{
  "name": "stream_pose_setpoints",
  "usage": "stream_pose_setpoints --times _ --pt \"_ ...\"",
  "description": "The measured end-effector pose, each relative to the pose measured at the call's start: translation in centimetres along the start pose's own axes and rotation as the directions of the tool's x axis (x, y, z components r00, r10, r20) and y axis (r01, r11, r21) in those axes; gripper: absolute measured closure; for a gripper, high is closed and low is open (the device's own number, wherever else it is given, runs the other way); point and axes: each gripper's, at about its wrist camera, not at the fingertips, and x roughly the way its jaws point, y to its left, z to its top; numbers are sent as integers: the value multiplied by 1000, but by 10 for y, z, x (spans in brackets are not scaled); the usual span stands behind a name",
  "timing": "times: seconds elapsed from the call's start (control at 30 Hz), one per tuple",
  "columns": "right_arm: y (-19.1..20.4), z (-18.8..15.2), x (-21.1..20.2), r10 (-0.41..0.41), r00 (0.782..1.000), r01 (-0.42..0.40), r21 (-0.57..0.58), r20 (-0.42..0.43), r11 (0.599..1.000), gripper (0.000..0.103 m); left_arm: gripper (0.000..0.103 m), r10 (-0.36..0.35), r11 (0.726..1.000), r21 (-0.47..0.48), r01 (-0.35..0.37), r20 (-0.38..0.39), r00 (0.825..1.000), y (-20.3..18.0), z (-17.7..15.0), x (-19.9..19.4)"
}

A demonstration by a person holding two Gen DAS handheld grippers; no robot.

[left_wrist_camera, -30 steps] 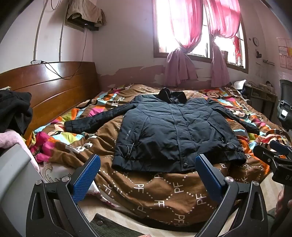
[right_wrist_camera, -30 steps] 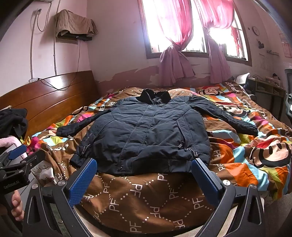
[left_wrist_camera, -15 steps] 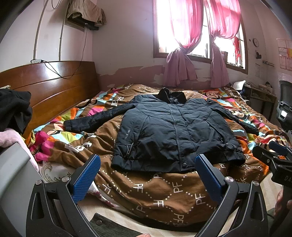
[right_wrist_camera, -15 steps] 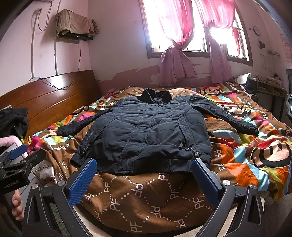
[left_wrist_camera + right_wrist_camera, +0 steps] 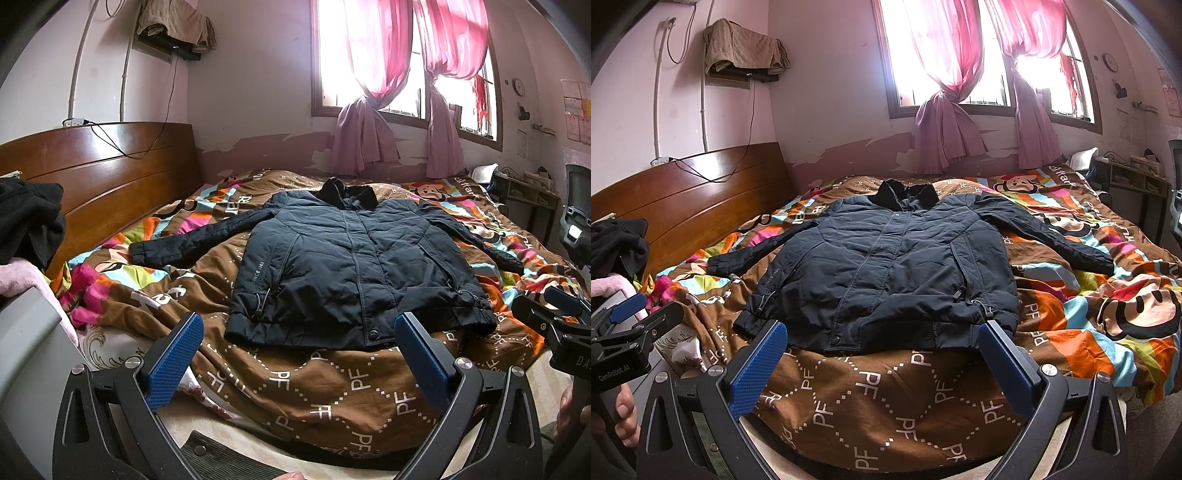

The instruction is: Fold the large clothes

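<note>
Right now the left gripper (image 5: 299, 354) is hovering low at the near edge of the bed, its two blue-padded fingers (image 5: 173, 363) spread wide apart with nothing between them, aiming forward toward the hem of the dark jacket (image 5: 351, 273). Alongside it, the right gripper (image 5: 882, 363) is hanging at much the same height with its jaws equally splayed and gripping nothing, its blue pads (image 5: 1006, 369) framing the jacket's hem without touching it. Each tool is appearing at the edge of the other's view, the right one at the right margin of the left camera and the left one at the left margin of the right camera, where a few of the person's fingertips (image 5: 626, 417) are showing below it. The jacket is lying flat and face up on the patterned brown bedspread (image 5: 314, 387), collar pointing toward the window with pink curtains (image 5: 369, 92), both sleeves stretching outward to the sides. A wooden headboard (image 5: 96, 177) is running along the left side, and dark clothing (image 5: 26, 221) is sitting piled near it.
</note>
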Motion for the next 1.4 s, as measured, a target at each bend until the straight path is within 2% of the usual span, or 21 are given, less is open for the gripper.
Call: stream_pose_setpoints --times 1.4 --pt "-1 -1 -2 1 1000 -1 1 9 1000 0 2 -6 1000 -7 6 1 1000 0 3 0"
